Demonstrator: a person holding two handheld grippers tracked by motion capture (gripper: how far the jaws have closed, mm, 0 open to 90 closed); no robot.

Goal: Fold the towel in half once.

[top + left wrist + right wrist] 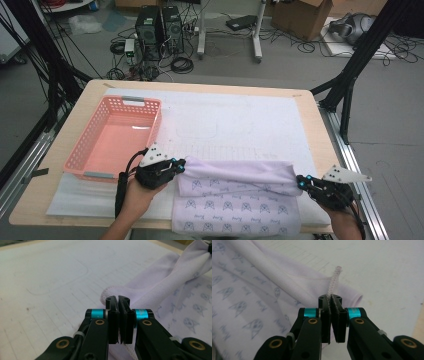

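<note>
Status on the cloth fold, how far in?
Done: both corners are gripped, the left hand-held gripper and right hand-held gripper each shut on the cloth. In hand: its far edge is lifted and partly rolled over the near part. Left: finishing the fold; the pink basket holds nothing yet.

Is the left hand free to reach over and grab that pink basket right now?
Probably not as things stand. The pink basket sits just beside the left gripper with nothing between them, but its jaws are shut on a corner of the lilac cloth, so it would have to let go first.
</note>
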